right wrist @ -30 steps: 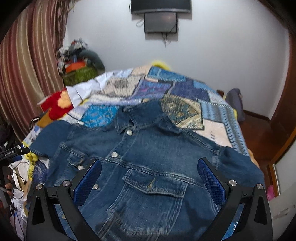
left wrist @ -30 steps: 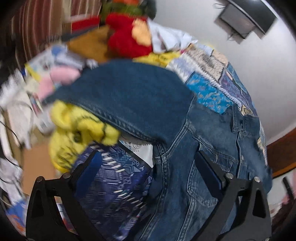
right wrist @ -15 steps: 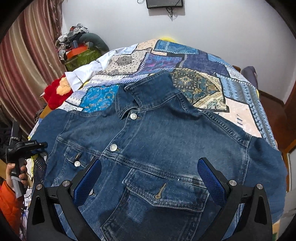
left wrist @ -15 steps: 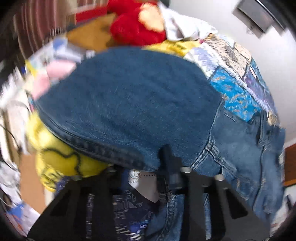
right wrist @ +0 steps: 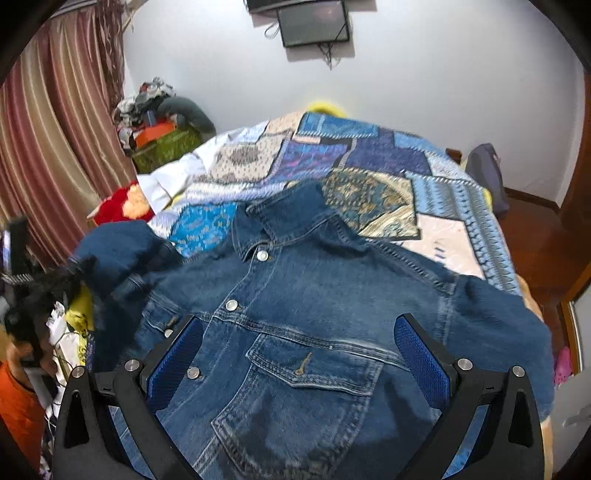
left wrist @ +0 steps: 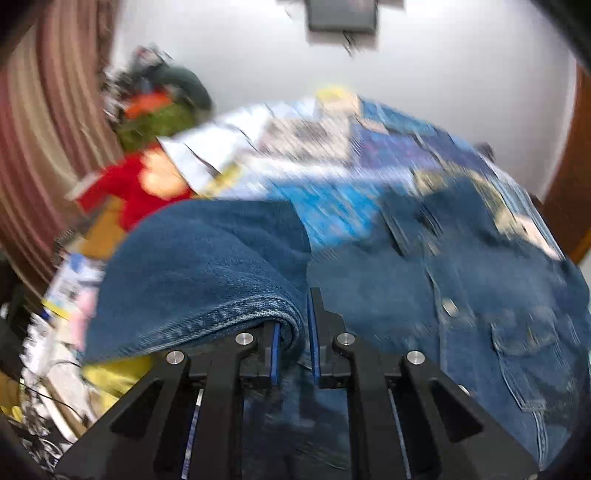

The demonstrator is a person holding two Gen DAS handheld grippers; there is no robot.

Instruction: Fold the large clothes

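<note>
Left wrist: sleeve cuff (left wrist: 258, 314) between tool (left wrist: 293, 347) pads.

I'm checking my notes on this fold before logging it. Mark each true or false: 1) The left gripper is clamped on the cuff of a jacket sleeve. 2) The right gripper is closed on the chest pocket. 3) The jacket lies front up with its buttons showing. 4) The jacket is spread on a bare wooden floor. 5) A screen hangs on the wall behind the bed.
1) True: the left gripper is shut on the sleeve cuff of the denim jacket.
2) False: the right gripper is open, holding nothing, above the chest pocket.
3) True: buttons show.
4) False: it lies on a patchwork bedspread.
5) True: wall screen.
</note>
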